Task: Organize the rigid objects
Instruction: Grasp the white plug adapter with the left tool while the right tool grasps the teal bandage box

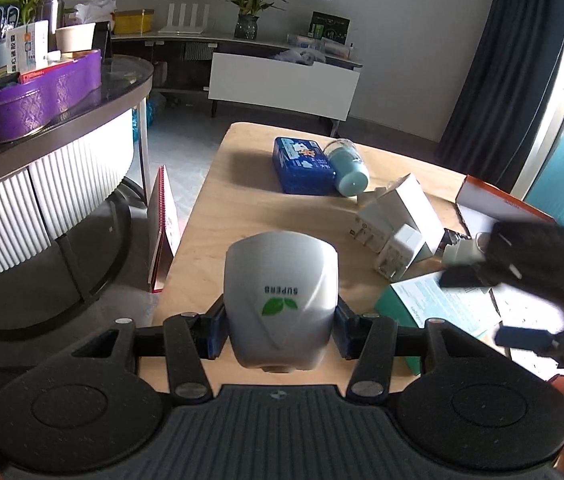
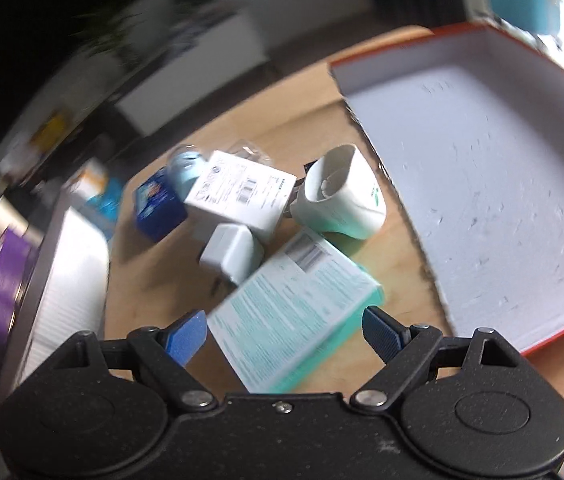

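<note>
Now | white plug-in device (image 1: pixel 281 300) | green leaf logo | left gripper (image 1: pixel 281 330) clamped

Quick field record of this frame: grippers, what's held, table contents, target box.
left gripper: shut on white SUPERB device
right gripper: open, over teal-and-white flat box, not gripping
table: blue pack, light blue cylinder lying on its side, white carton, white charger
red-edged open box: nothing visible inside
</note>
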